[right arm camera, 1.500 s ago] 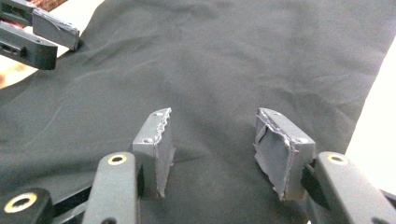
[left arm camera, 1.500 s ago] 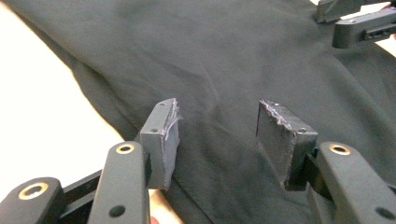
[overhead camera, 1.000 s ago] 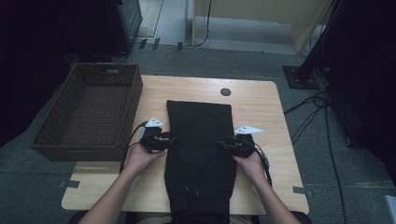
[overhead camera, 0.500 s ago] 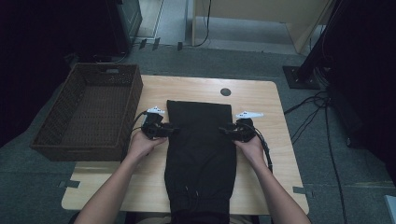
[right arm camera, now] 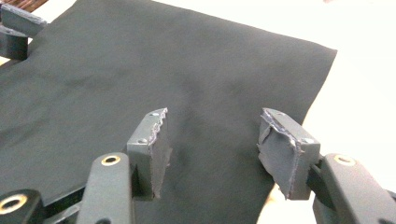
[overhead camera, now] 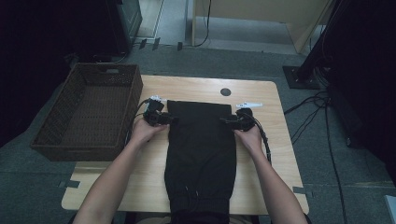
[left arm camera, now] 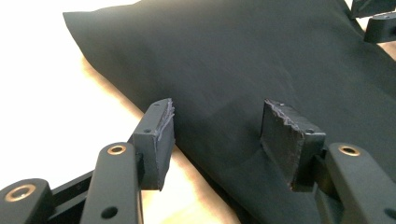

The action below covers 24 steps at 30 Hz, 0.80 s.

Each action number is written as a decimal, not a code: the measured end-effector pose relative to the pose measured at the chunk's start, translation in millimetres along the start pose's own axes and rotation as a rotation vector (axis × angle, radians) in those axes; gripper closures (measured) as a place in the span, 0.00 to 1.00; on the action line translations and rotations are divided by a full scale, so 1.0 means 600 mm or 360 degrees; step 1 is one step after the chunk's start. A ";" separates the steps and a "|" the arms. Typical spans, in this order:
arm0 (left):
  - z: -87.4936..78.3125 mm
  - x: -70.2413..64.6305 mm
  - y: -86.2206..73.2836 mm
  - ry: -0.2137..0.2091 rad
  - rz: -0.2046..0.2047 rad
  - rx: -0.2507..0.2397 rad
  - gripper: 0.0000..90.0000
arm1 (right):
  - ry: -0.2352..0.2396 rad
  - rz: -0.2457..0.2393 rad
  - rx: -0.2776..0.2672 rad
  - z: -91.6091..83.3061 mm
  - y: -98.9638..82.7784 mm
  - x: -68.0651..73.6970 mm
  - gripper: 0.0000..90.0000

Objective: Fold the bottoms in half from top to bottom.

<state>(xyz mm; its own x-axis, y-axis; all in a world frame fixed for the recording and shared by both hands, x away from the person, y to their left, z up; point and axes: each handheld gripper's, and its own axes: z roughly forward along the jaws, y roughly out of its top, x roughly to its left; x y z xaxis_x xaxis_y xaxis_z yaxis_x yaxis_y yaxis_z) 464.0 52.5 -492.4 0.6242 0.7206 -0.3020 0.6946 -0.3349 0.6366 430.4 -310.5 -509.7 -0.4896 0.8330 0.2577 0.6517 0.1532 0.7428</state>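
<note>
Left gripper view: we see our left gripper (left arm camera: pixel 217 128) with its jaws spread wide and nothing pinched between them; they have just been opening. The pads (left arm camera: pixel 161 128) hang just over the left edge of the black trousers (left arm camera: pixel 261 60), one above the cloth and the other near where cloth meets the wooden table (left arm camera: pixel 60 93). At the top right corner of that view the other gripper's jaws sit across the cloth.

In the right gripper view, our right gripper (right arm camera: pixel 212 140) is likewise spread, its jaws having just been opening too, with bare dark fabric below the gap and no fold caught. Its fingertips (right arm camera: pixel 285 140) sit close to the cloth's right edge, where the pale table begins.

From the high view, we hold the left gripper (overhead camera: pixel 161 117) and the right gripper (overhead camera: pixel 236 122) at opposite sides of the trousers (overhead camera: pixel 201 154), near their far end. The garment lies flat along the middle of the table (overhead camera: pixel 261 98), folded lengthwise, its cuffs reaching the near edge. A brown woven basket (overhead camera: pixel 88 112) stands at the table's left, just beside our left hand (overhead camera: pixel 145 131). Our right hand (overhead camera: pixel 250 136) rests at the cloth's right edge.
</note>
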 end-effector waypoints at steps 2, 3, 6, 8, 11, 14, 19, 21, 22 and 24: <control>0.002 0.006 0.006 0.0010 -0.0012 -0.0013 0.49 | -0.0001 0.0009 0.0004 0.001 0.002 -0.003 0.47; 0.005 0.009 0.009 0.0012 -0.0020 -0.0013 0.48 | -0.0010 0.0014 -0.0007 0.003 0.005 -0.007 0.46; 0.015 0.019 0.018 0.0021 -0.0058 -0.0035 0.45 | -0.0038 0.0018 0.0000 0.013 0.014 -0.020 0.44; 0.018 0.025 0.017 0.0029 -0.0083 -0.0063 0.45 | -0.0063 0.0026 -0.0008 0.018 0.021 -0.025 0.43; 0.025 0.032 0.014 0.0026 -0.0124 -0.0045 0.44 | -0.0102 0.0013 -0.0023 0.023 0.028 -0.030 0.42; 0.030 0.033 0.013 0.0022 -0.0105 -0.0046 0.45 | -0.0131 0.0017 -0.0046 0.026 0.029 -0.034 0.42; 0.035 0.032 0.028 0.0042 -0.0064 0.0027 0.45 | -0.0155 0.0044 0.0016 0.030 0.027 -0.051 0.40; 0.038 0.029 0.034 0.0066 -0.0028 0.0060 0.44 | -0.0149 0.0050 0.0020 0.031 0.027 -0.052 0.39; 0.040 0.026 0.040 0.0078 -0.0008 0.0091 0.43 | -0.0140 0.0058 0.0013 0.032 0.027 -0.053 0.39; 0.045 0.026 0.045 0.0078 -0.0036 0.0096 0.42 | -0.0132 0.0049 -0.0008 0.039 0.028 -0.049 0.38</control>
<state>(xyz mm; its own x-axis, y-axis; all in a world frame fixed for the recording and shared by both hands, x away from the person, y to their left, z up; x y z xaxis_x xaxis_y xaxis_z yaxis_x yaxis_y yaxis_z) 502.1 38.5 -499.3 0.5909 0.7566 -0.2799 0.7297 -0.3533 0.5854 469.0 -319.9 -519.2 -0.4194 0.8786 0.2284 0.6628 0.1244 0.7384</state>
